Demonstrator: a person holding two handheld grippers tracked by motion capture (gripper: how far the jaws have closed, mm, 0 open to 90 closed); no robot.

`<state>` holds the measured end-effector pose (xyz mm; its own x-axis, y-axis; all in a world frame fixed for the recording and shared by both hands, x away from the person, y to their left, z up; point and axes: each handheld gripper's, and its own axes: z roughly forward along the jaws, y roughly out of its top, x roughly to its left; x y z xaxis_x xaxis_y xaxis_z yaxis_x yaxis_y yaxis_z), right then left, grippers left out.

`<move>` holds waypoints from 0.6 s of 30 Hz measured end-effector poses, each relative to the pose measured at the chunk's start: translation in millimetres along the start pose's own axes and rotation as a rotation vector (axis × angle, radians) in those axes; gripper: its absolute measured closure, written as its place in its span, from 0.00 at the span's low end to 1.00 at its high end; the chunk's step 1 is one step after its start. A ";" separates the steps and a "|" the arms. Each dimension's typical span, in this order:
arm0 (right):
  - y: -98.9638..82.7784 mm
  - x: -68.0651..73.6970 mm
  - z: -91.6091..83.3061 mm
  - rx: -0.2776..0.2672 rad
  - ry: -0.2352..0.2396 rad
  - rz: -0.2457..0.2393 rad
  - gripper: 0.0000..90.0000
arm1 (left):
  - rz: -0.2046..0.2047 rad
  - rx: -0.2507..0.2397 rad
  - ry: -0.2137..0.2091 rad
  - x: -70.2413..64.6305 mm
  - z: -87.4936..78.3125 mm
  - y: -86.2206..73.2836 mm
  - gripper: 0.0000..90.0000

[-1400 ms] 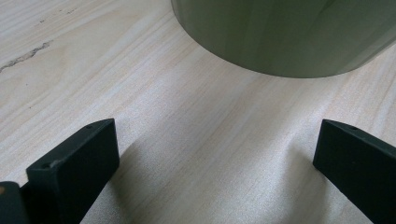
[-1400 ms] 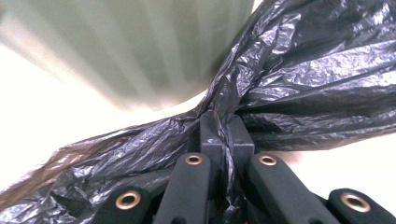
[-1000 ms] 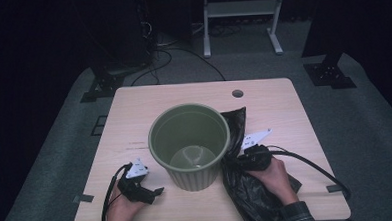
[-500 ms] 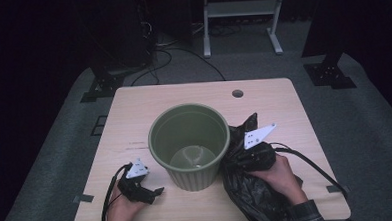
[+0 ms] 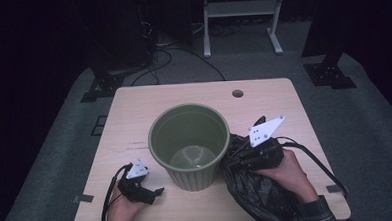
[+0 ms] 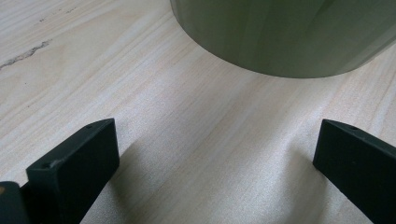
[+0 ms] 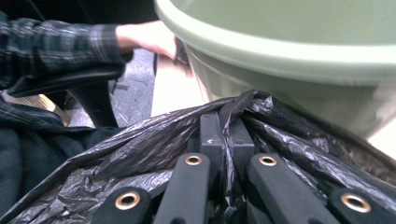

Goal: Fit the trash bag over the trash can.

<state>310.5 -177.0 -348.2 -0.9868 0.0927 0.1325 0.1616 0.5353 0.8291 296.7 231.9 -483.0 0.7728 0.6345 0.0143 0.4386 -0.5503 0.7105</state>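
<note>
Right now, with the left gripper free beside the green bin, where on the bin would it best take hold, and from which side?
Probably the rim on the bin's left, coming down from above. The ribbed wall looks far wider than the left gripper's open jaws, while the thin rim would fit between them. The right side is crowded by the black bag clamped in the right gripper.

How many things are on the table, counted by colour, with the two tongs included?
Green: 1, the bin.
Black: 3, the plastic bag, the left tongs and the right tongs.
Total: 4.
</note>
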 end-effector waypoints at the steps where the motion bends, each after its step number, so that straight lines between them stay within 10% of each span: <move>1: 1.5 0.8 -1.6 -0.008 0.008 -0.006 0.98 | 0.000 0.000 0.000 -0.1 0.0 0.0 0.00; 18: 51.6 6.4 -23.0 -0.115 0.063 -0.101 0.97 | 0.001 -0.001 0.000 -0.2 0.1 -0.1 0.00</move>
<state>312.4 -168.1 -292.1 -0.9971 -0.0114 0.0756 0.0629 0.4393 0.8961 296.5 231.8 -483.1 0.7734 0.6338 0.0149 0.4372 -0.5501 0.7115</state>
